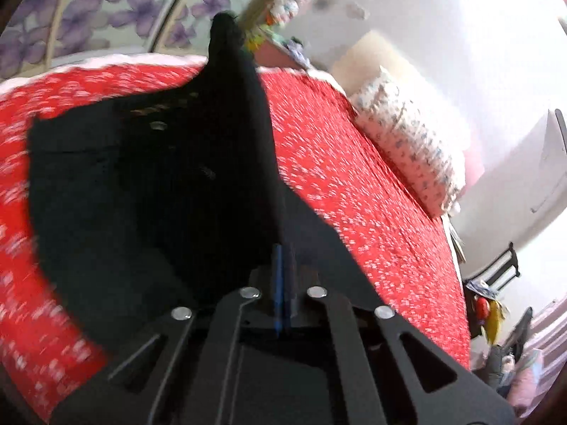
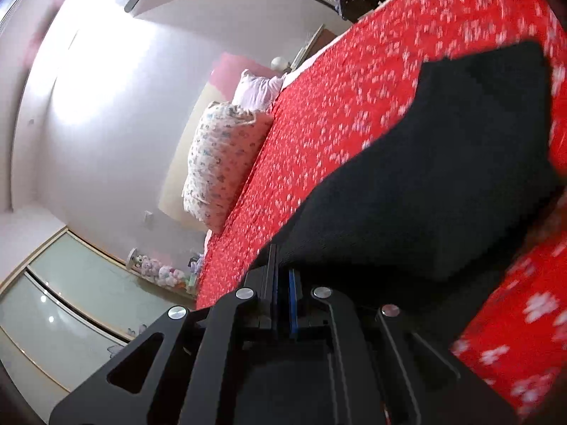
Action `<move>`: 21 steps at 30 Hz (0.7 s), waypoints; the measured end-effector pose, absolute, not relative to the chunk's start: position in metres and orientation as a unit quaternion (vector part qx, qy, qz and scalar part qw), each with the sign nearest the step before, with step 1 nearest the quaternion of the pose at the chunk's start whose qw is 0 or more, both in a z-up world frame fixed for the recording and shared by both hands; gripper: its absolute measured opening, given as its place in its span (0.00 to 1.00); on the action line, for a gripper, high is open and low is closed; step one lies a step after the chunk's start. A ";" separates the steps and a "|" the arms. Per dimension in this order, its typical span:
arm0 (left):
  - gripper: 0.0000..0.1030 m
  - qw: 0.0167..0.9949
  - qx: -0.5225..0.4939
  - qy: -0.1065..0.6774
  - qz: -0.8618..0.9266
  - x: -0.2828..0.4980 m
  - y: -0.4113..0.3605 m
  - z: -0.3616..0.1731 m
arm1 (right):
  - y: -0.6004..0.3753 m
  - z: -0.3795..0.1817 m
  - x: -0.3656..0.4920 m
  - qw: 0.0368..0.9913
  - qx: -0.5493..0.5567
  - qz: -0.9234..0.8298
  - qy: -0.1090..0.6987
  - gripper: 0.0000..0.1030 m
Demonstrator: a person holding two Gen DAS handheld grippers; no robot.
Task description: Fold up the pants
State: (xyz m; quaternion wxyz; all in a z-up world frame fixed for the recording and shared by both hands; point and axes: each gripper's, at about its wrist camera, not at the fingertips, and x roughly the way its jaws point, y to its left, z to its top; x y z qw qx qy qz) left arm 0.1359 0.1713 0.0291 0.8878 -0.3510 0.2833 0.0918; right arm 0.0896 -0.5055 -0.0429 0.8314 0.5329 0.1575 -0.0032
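Black pants (image 1: 141,177) lie spread on a red flowered bedspread (image 1: 354,177). In the left wrist view one part of them rises from my left gripper (image 1: 283,253) in a taut ridge to a peak far up the picture. That gripper is shut, blue pads together, with black cloth pinched at the tips. In the right wrist view the pants (image 2: 443,177) stretch away to the right as a broad dark panel. My right gripper (image 2: 281,265) is shut on their near edge. Both views are blurred by motion.
A flowered pillow (image 1: 407,141) (image 2: 223,159) lies at the head of the bed, with a pale pink one (image 2: 258,88) behind it. Wardrobe doors (image 2: 71,301) and soft toys (image 2: 159,272) stand beyond the bed. A dark chair with clutter (image 1: 496,301) is beside it.
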 end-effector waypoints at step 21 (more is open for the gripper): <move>0.72 0.776 -0.523 0.342 0.084 0.172 0.281 -0.020 | -0.515 -0.027 0.075 0.837 0.515 -0.019 0.186 0.04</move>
